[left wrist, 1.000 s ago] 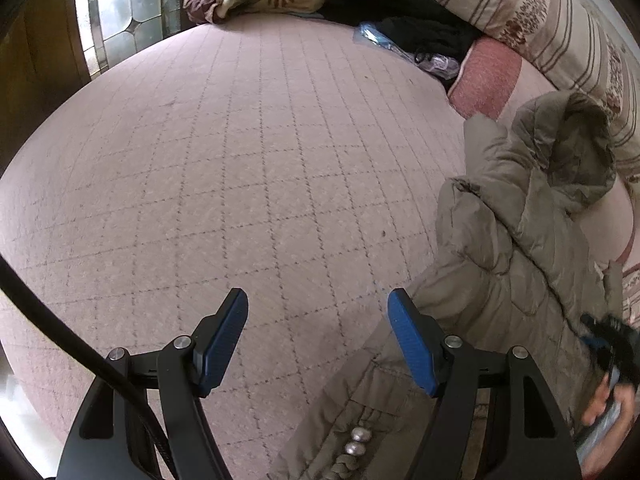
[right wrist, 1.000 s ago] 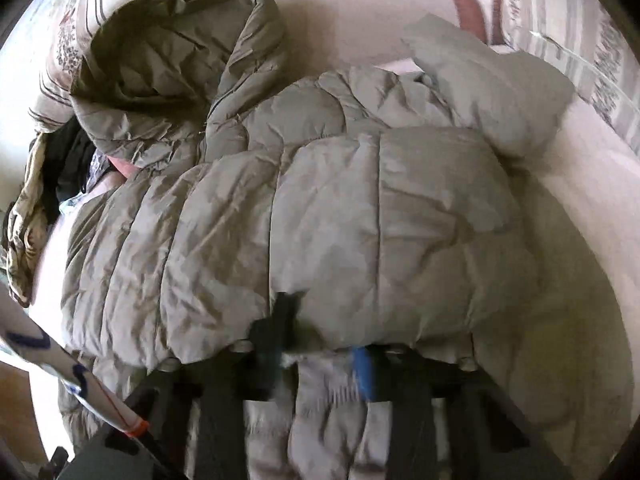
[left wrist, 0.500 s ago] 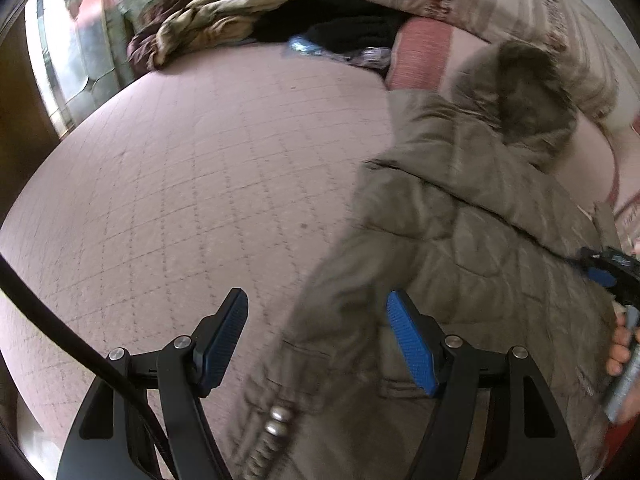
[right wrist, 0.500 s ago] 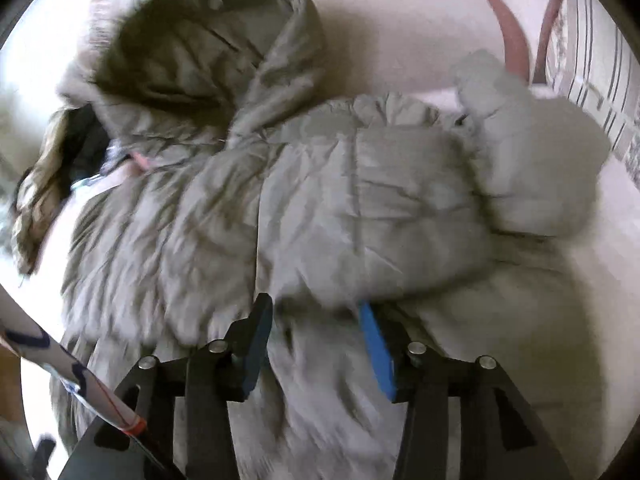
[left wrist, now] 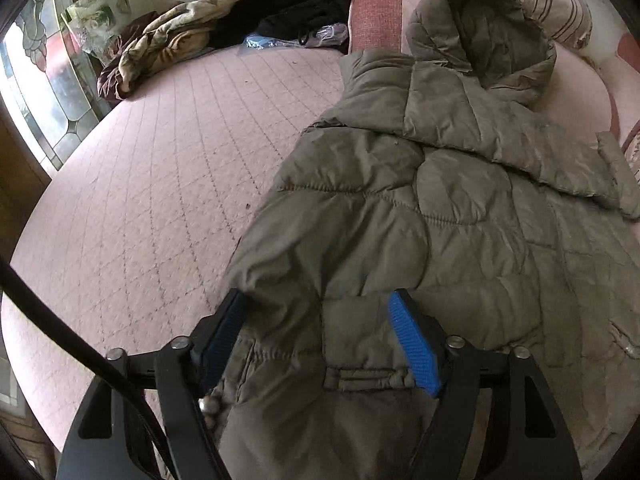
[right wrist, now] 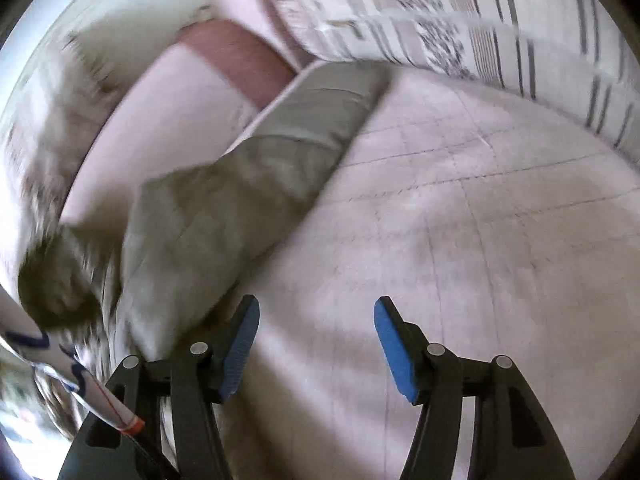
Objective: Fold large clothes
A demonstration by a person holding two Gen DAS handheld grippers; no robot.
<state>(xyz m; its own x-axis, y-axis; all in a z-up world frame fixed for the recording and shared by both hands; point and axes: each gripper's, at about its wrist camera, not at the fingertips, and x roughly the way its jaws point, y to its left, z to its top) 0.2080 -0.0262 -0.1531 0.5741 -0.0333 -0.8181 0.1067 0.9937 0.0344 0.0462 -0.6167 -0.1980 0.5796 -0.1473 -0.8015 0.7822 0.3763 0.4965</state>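
The left gripper (left wrist: 320,340) points steeply downward, its jaws opening, with olive padded fabric lying between the blue pads (left wrist: 412,344) but not pressed by them. The right gripper (right wrist: 316,344) also angles down, its jaws opening with nothing between them.

Puffer coat (left wrist: 460,208): olive cloth, matt, quilted in stitched panels, creased; hood at far right. Bed cover (left wrist: 152,184): pink cloth, matt, diamond-stitched, slightly rough. Left hand-held gripper (left wrist: 316,344): black matt plastic arms, blue ribbed pads, bright metal pins. Right hand-held gripper (right wrist: 316,348): same finish. Striped pillows (right wrist: 460,28): woven cloth, far side. Window pane (left wrist: 44,92), far left: glossy leaded glass.
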